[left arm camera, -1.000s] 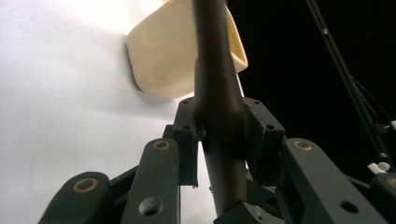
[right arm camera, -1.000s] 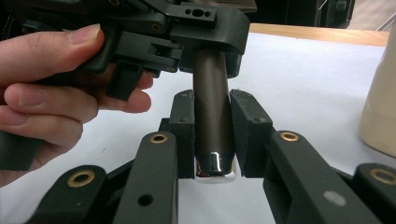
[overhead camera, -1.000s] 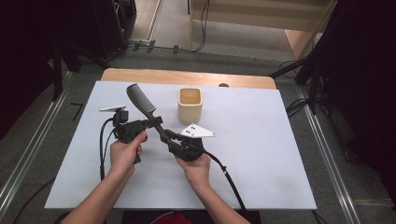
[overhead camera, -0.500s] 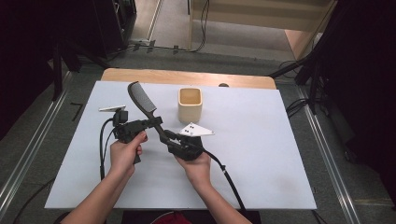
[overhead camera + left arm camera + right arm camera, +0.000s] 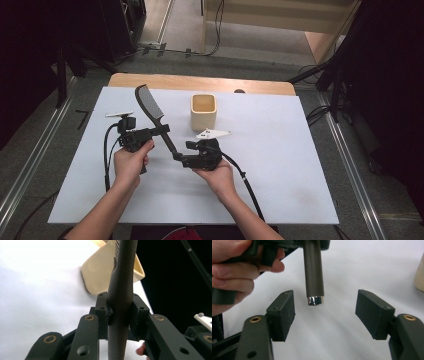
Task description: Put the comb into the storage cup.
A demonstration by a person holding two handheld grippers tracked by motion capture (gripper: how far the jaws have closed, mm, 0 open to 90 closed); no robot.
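A dark hairbrush [image 5: 149, 102] stands tilted above the white board, bristle head up and to the left. My left gripper [image 5: 162, 131] is shut on its handle [image 5: 121, 302], both pads pressing the sides. In the right gripper view the handle's chrome-tipped end [image 5: 315, 300] hangs between the pads of my right gripper [image 5: 325, 312] and touches neither. Those jaws have just been opening and stand wide apart. In the high view the right gripper [image 5: 179, 157] sits at the handle's lower end.
A beige square cup [image 5: 203, 111] stands upright just behind the grippers, and its wall [image 5: 100, 277] shows past the handle. The white board [image 5: 280, 165] lies on a wooden table. Cables trail from both grippers toward the person.
The right gripper's jaws look wider around the handle's lower end. Both hands and the brush stay where they were.
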